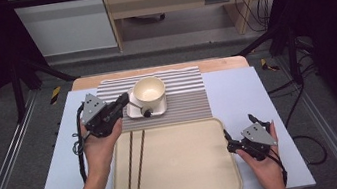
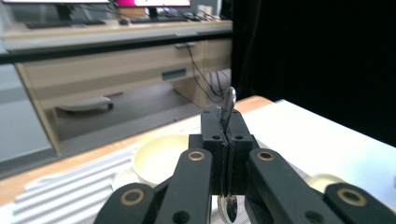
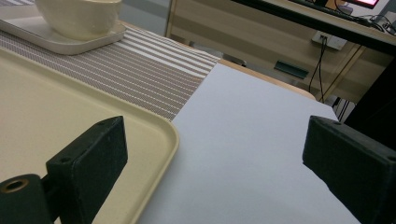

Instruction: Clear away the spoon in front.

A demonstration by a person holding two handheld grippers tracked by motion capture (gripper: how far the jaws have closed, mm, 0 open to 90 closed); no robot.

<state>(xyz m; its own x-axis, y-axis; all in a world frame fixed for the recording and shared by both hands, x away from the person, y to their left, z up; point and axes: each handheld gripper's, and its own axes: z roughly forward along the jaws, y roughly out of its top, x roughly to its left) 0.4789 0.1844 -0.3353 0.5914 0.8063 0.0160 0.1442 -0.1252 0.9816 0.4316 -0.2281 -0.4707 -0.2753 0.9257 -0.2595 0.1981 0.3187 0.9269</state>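
My left gripper [image 1: 124,101] hovers at the left edge of a square white plate [image 1: 134,112] that carries a cream bowl [image 1: 149,89]. In the left gripper view its jaws [image 2: 225,123] are shut on a thin metal spoon [image 2: 229,100], whose end sticks up past the tips, with the bowl [image 2: 159,156] just beyond. My right gripper [image 1: 239,132] rests open over the white table surface beside the right rim of a beige tray [image 1: 182,163]. In the right gripper view its jaws [image 3: 215,140] stand wide apart with nothing between them.
Two dark chopsticks [image 1: 137,167] lie lengthwise on the tray's left part. A striped placemat [image 1: 184,97] lies under the plate behind the tray. The bowl [image 3: 79,16], the plate [image 3: 70,44] and the tray's rim [image 3: 173,135] appear to the left in the right gripper view.
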